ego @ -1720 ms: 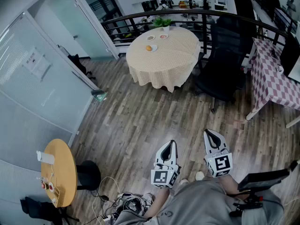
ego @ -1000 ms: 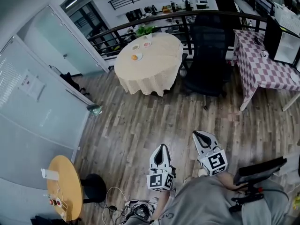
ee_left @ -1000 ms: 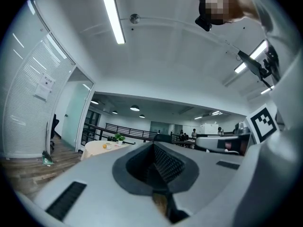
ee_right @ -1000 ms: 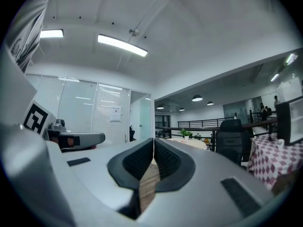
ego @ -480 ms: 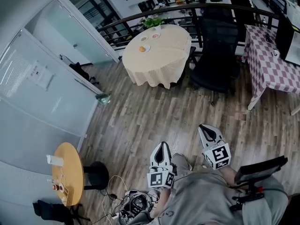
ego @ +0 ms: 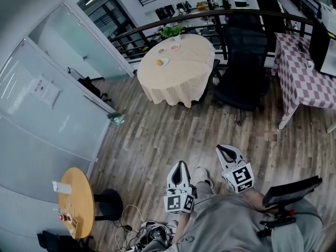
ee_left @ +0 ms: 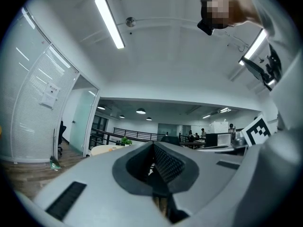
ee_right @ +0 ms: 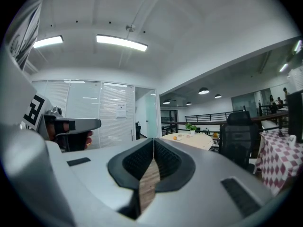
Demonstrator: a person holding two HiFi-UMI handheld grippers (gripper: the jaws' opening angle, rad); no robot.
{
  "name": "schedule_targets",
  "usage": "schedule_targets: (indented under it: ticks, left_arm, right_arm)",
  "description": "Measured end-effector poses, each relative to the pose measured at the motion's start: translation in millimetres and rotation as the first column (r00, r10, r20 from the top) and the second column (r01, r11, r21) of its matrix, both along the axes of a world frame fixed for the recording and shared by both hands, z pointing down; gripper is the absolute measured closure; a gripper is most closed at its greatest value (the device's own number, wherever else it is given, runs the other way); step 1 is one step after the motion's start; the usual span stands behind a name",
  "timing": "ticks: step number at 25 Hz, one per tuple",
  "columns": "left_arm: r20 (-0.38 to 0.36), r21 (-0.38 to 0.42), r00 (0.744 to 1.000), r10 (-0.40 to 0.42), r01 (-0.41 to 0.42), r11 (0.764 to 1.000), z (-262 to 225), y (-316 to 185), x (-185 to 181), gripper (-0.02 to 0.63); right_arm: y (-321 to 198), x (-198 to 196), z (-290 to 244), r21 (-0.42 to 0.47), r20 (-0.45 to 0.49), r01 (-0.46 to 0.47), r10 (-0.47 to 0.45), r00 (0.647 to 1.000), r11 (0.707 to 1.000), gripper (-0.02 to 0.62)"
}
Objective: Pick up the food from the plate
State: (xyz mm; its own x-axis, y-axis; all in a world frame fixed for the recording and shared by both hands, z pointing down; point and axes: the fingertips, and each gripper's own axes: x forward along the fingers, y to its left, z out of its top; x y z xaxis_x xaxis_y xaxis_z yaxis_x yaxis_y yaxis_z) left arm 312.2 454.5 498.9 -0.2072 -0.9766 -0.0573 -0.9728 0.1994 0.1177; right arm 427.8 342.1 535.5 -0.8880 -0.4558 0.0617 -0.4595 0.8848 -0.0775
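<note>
While left tool [ego: 180,166] and right tool [ego: 224,150] are both closed and empty, the small orange food [ego: 159,63] on a white plate [ego: 165,61] sits well ahead, slightly left, on the round cream-clothed desk [ego: 184,83]; left tool looks nearer.

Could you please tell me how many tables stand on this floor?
3: cream-clothed round table top centre, checkered table at right, small wooden table lower left; more may be hidden.

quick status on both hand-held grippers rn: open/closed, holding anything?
Left hand-held gripper: closed, nothing between the jaws.
Right hand-held gripper: closed, nothing between the jaws.
</note>
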Motion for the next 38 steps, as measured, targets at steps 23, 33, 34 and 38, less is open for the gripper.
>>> schedule_targets:
  ticks: [23, 33, 34, 38]
  left_arm:
    - [0.017, -0.023, 0.987, 0.161, -0.161, 0.987, 20.6, -132.6, -181.5, 0.597]
    - [-0.061, 0.032, 0.994, 0.096, -0.094, 0.995, 23.9, -167.4, -292.7, 0.597]
    - [-0.064, 0.036, 0.993, 0.099, -0.097, 0.995, 26.8, -170.2, -299.5, 0.597]
    - [-0.062, 0.020, 0.988, 0.138, -0.137, 0.990, 38.5, -177.1, -314.0, 0.597]
  right_arm:
    - [-123.7, -165.2, -18.0, 0.061, -0.060, -0.127, 0.131, 0.990, 0.990, 0.580]
    - [-151.3, -251.7, -23.7, 0.068, -0.071, -0.135, 0.139, 0.988, 0.989, 0.580]
    - [-152.8, -257.7, -22.5, 0.071, -0.072, -0.137, 0.142, 0.987, 0.988, 0.580]
    - [-154.5, -271.1, -15.5, 0.054, -0.085, -0.162, 0.166, 0.982, 0.985, 0.580]
